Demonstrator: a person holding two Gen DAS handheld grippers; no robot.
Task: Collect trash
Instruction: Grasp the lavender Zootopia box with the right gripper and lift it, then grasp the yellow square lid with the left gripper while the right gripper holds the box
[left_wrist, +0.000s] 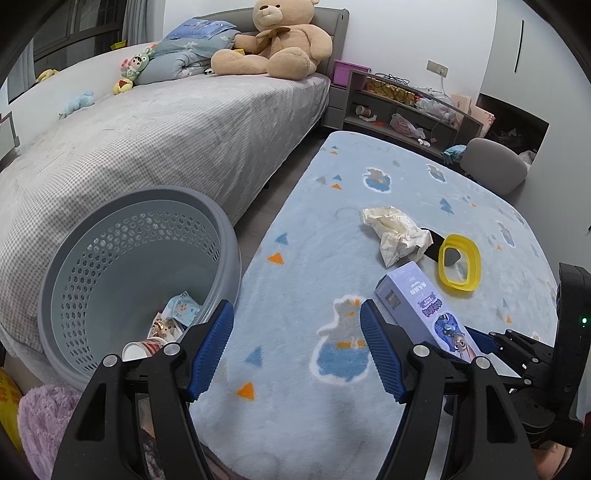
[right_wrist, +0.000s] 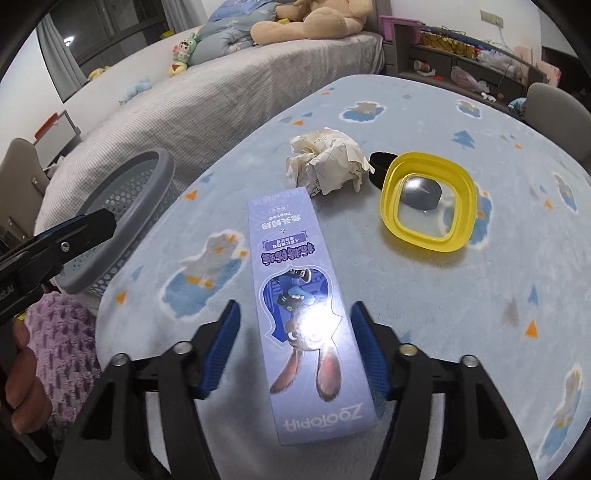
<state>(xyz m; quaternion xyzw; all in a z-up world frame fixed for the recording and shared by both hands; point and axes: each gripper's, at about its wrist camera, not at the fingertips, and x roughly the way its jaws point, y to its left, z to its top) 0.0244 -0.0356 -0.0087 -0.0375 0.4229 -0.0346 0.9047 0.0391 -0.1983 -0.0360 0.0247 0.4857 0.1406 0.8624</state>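
A long lilac toothpaste box (right_wrist: 306, 295) lies on the light blue rug (right_wrist: 480, 332), lengthwise between the jaws of my right gripper (right_wrist: 294, 308). The jaws are open: a gap shows at the left pad (right_wrist: 221, 350), and the right pad sits close to the box edge. Beyond it lie a crumpled paper (right_wrist: 328, 158) and a yellow square lid (right_wrist: 428, 201). My left gripper (left_wrist: 295, 310) hangs open and empty over the rug, just right of the grey perforated basket (left_wrist: 221, 221), which holds wrappers (left_wrist: 181, 310) and a paper cup (left_wrist: 138, 349). The box (left_wrist: 421, 314) shows at the right there.
A bed (left_wrist: 166, 140) with a teddy bear (left_wrist: 280, 40) runs along the left, behind the basket. A low shelf (left_wrist: 406, 107) and a grey chair (left_wrist: 495, 166) stand past the rug's far edge. A purple fluffy cloth (right_wrist: 62, 332) lies near the basket. A small black item (right_wrist: 378, 164) sits behind the lid.
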